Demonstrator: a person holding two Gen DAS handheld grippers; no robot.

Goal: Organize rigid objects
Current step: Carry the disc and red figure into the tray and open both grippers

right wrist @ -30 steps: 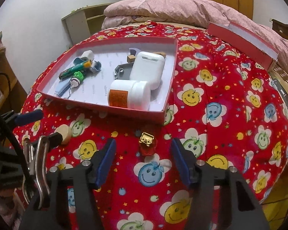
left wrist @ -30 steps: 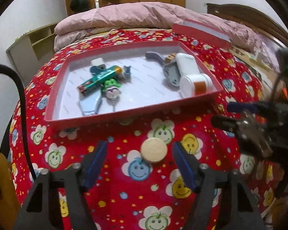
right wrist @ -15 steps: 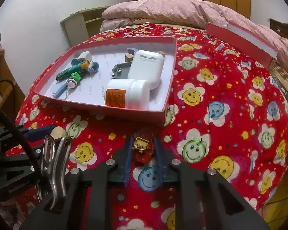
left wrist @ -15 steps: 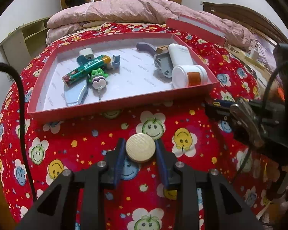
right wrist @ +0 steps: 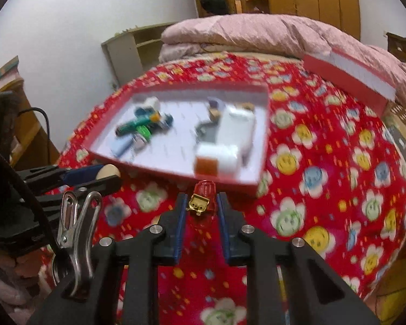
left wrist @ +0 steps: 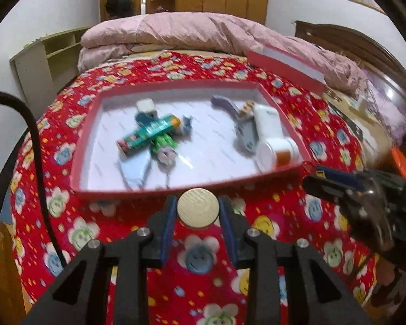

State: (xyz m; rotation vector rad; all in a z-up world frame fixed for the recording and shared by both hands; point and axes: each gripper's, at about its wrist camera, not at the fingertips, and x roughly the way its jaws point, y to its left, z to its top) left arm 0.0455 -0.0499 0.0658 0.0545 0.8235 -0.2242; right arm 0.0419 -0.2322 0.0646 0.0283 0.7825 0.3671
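Observation:
My left gripper is shut on a round beige disc and holds it above the red smiley bedspread, just in front of the red tray. My right gripper is shut on a small red piece with a gold clip, close to the tray's near right corner. In the tray lie a green tube, a white bottle with an orange label, a white case and a grey tool. Each gripper shows at the edge of the other's view, the left gripper at the left.
The tray's lid leans on a pink quilt at the back right. A pale shelf unit stands by the wall on the left. A black cable hangs at the left. A wooden headboard is at the right.
Both grippers have shut, the left on the disc and the right on the red piece. Both have since risen off the bedspread and come closer to the tray.

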